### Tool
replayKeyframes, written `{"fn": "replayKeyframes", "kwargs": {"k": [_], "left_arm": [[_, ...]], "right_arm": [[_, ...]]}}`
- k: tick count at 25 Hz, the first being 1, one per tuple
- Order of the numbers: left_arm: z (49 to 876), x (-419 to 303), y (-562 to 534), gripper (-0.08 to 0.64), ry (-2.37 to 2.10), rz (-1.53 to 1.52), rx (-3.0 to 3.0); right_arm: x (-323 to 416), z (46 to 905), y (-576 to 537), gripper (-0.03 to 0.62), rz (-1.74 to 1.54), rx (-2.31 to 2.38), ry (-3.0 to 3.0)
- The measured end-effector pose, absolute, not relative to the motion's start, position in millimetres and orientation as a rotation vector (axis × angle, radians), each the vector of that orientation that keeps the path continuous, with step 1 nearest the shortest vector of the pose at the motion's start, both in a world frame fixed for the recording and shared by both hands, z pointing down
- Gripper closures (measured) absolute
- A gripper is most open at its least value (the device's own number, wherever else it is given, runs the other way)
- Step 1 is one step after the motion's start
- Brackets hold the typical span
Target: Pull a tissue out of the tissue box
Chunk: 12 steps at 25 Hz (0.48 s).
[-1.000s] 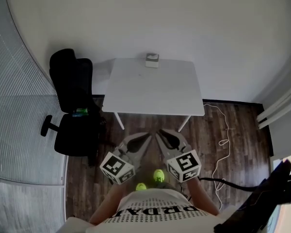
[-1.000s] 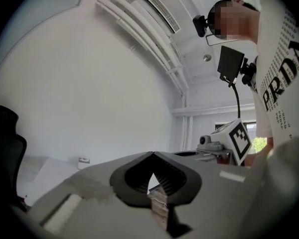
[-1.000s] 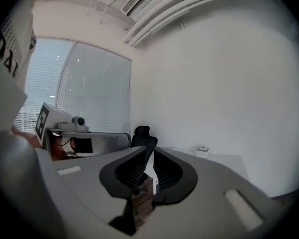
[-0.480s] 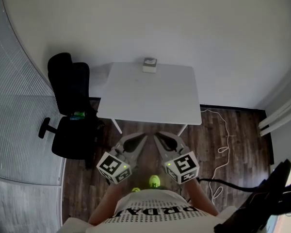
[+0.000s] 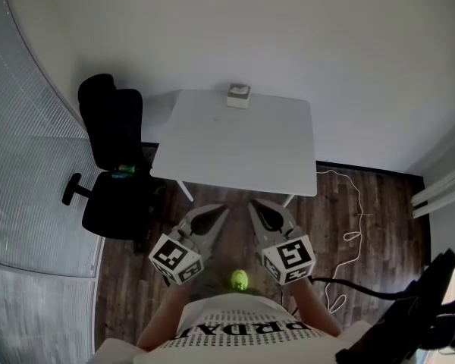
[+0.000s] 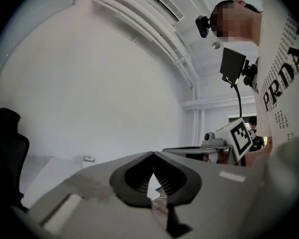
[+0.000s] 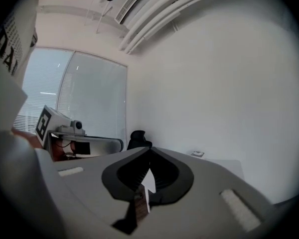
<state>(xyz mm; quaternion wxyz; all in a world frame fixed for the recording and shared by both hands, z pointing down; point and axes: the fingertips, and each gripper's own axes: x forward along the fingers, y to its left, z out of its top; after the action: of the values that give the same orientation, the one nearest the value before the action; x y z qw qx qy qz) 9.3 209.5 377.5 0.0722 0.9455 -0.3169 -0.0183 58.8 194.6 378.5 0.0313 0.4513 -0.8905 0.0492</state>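
Observation:
A small grey-and-white tissue box (image 5: 238, 95) stands at the far edge of the white table (image 5: 235, 150), against the wall. It also shows far off as the tissue box (image 6: 88, 159) and the tissue box (image 7: 197, 154). My left gripper (image 5: 221, 209) and right gripper (image 5: 254, 203) hover side by side over the floor, just short of the table's near edge. Both point level towards the table. The left gripper (image 6: 152, 153) is shut, its tips meeting with nothing between them. The right gripper (image 7: 149, 148) has just been closing and now stands shut and empty.
A black office chair (image 5: 114, 165) stands left of the table, beside a blind-covered window (image 5: 23, 165). A white cable (image 5: 353, 218) trails over the wooden floor at the right. Dark equipment (image 5: 417, 317) sits at the lower right. The person's green shoe (image 5: 239, 280) shows below the grippers.
Both grippers and the person have come closer to the table's near edge. The tissue box has not moved.

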Motion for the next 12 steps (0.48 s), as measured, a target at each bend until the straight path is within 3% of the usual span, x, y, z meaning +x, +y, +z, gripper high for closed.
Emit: {"fn": "replayKeyframes", "kwargs": {"k": [12], "left_arm": [[384,9,177,0.568,-0.979,-0.049,2.837]], "right_arm": [[47,397,163,0.583,0.154,1.287,-2.737]]}}
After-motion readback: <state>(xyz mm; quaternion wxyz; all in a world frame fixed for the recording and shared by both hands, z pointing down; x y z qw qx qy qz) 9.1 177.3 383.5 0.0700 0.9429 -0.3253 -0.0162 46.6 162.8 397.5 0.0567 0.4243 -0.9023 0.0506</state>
